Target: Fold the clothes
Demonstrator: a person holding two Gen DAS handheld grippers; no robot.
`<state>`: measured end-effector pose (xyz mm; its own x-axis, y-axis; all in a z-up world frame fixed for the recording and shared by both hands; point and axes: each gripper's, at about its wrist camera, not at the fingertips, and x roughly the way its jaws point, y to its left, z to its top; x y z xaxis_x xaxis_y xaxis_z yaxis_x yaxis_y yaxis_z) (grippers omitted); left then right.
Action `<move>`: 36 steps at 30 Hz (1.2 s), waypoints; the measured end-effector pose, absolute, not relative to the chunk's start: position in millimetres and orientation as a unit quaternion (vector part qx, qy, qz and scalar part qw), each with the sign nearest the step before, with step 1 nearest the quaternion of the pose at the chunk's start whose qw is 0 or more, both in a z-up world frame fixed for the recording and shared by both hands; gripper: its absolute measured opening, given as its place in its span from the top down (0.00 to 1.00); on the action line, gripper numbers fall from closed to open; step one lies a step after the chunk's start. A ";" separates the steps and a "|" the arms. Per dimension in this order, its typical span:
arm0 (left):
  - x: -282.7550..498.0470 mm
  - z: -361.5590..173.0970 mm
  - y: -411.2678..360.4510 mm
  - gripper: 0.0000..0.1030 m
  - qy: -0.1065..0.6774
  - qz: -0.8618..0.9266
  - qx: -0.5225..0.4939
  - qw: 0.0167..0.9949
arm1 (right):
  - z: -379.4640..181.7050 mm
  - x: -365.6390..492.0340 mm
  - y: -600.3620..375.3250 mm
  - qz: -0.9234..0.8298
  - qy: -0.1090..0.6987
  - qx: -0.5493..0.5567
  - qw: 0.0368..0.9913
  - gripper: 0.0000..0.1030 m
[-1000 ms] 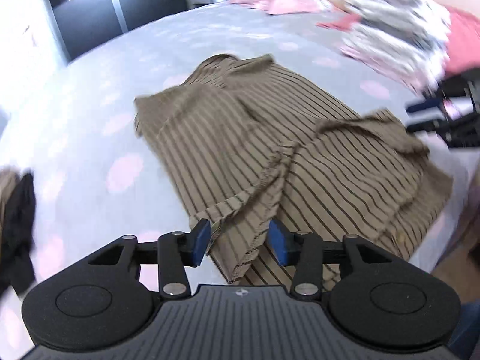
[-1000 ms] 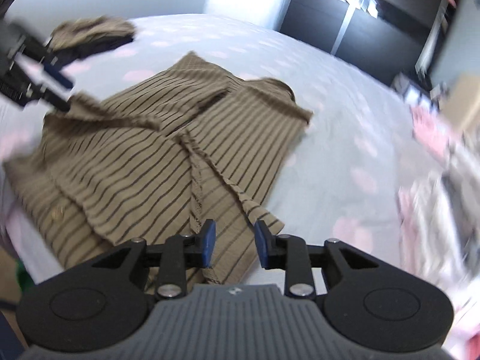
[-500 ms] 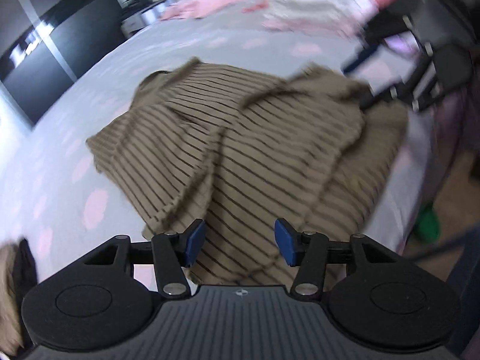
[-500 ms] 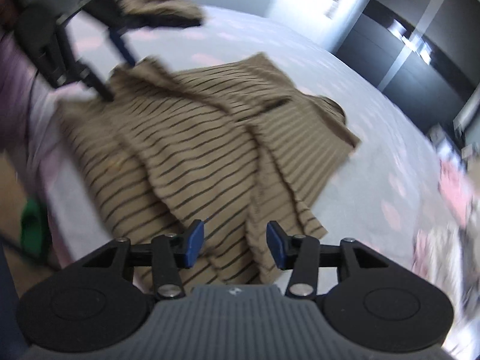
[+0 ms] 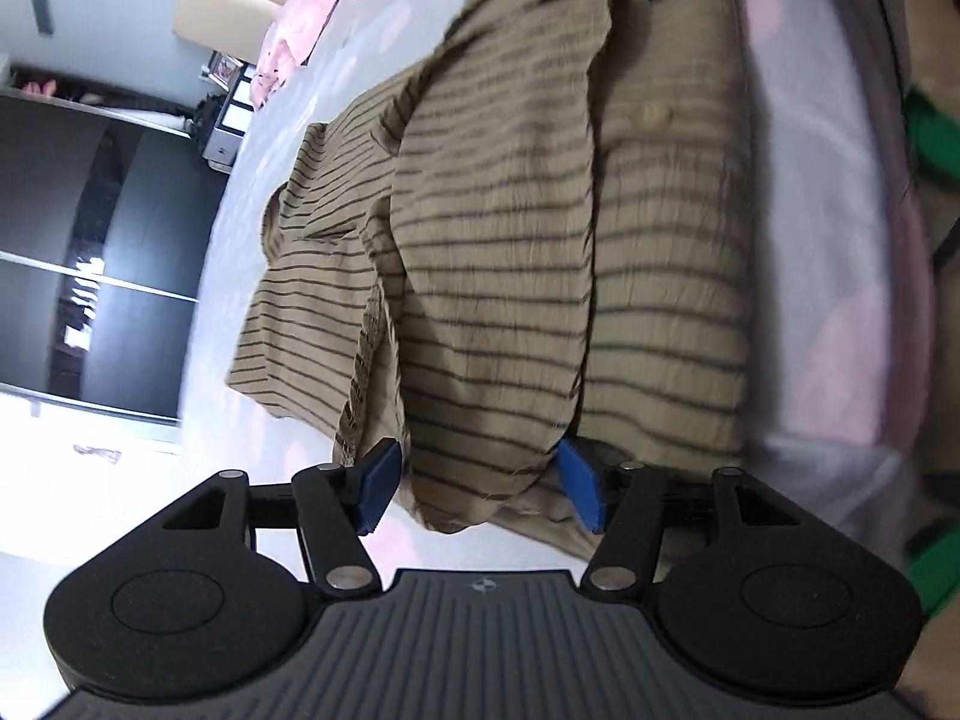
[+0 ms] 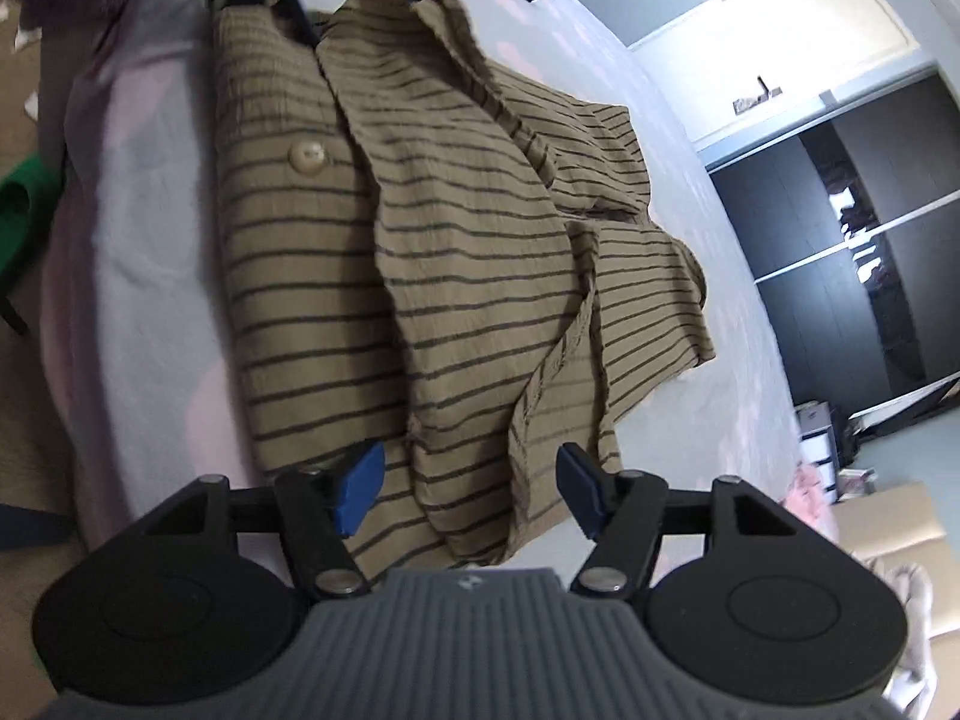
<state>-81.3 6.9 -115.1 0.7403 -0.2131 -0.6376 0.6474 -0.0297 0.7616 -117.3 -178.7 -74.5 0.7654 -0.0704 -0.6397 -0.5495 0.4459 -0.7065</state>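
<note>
Half the striped shirt (image 5: 528,252) folded under

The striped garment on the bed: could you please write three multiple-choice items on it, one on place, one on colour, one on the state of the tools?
1. Where does the striped garment lie?
A. on the bedcover
B. on a chair
C. on the floor

2. What colour are its stripes?
A. white on red
B. dark on tan
C. yellow on blue

3. How do the left tool and right tool stand?
A. both clamped shut on cloth
B. one shut, one open
C. both with jaws apart

Answers:
1 A: the pale bedcover shows all round it.
2 B: thin dark lines cross tan cloth.
3 C: both are opening, cloth lying loose between the blue pads.
</note>
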 end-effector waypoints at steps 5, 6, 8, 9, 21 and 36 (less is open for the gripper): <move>-74.7 -124.9 -0.5 0.43 0.134 -0.303 0.661 0.673 | -80.7 -105.0 -179.3 0.135 0.285 -0.525 0.791 0.48; -72.7 -123.1 -2.7 0.43 0.137 -0.305 0.656 0.677 | -79.7 -99.5 -179.7 0.133 0.287 -0.519 0.794 0.57; -68.6 -115.9 -7.2 0.56 0.146 -0.311 0.640 0.688 | -75.5 -90.2 -181.3 0.125 0.291 -0.505 0.803 0.83; -65.3 -111.9 -9.3 0.63 0.152 -0.311 0.631 0.694 | -72.5 -86.2 -182.2 0.121 0.292 -0.496 0.809 0.83; -12.6 -93.0 -25.1 0.76 0.185 -0.282 0.575 0.745 | -67.2 -33.1 -185.4 0.090 0.298 -0.464 0.829 0.84; -5.3 -39.9 -6.6 0.83 0.195 -0.315 0.501 0.782 | -34.1 0.4 -200.0 0.076 0.295 -0.416 0.857 0.88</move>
<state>-5.3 -6.6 -39.9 0.7260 -0.2966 -0.6205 0.6876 0.3000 0.6612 0.4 -200.0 -34.1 0.8143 -0.1161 -0.5686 -0.3752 0.6422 -0.6684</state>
